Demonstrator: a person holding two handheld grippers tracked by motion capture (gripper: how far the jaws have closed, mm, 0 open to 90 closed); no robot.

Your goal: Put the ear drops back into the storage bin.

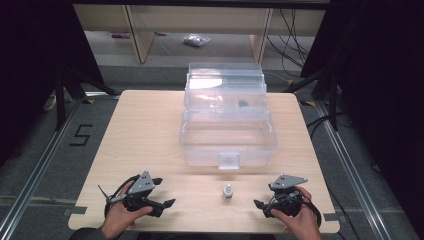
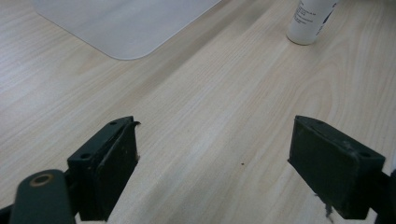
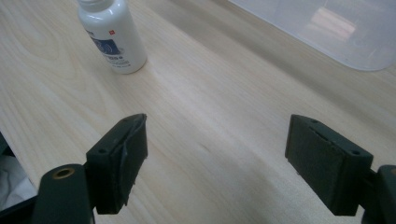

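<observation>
Overhead, a clear plastic box (image 1: 227, 122) (lid raised) sits toward the tabletop's (image 1: 140, 130) far edge; a small white bottle (image 1: 228, 192) stands upright near the front edge — between the left gripper (image 1: 167, 204) and the right gripper (image 1: 258, 204).

In the left gripper view, the jaws gape wide over bare wood, the bottle (image 2: 309, 21) beyond.

In the right gripper view, the jaws are likewise spread — the bottle (image 3: 112, 35) stands ahead, untouched.

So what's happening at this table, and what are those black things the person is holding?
A person sits at a wooden table holding a two-jaw gripper in each hand. Both the left gripper and the right gripper are open and hold nothing, resting near the table's front edge. Between them stands a small white bottle, untouched. Behind it sits a clear plastic box with its lid open. Nothing is being handled yet.
</observation>
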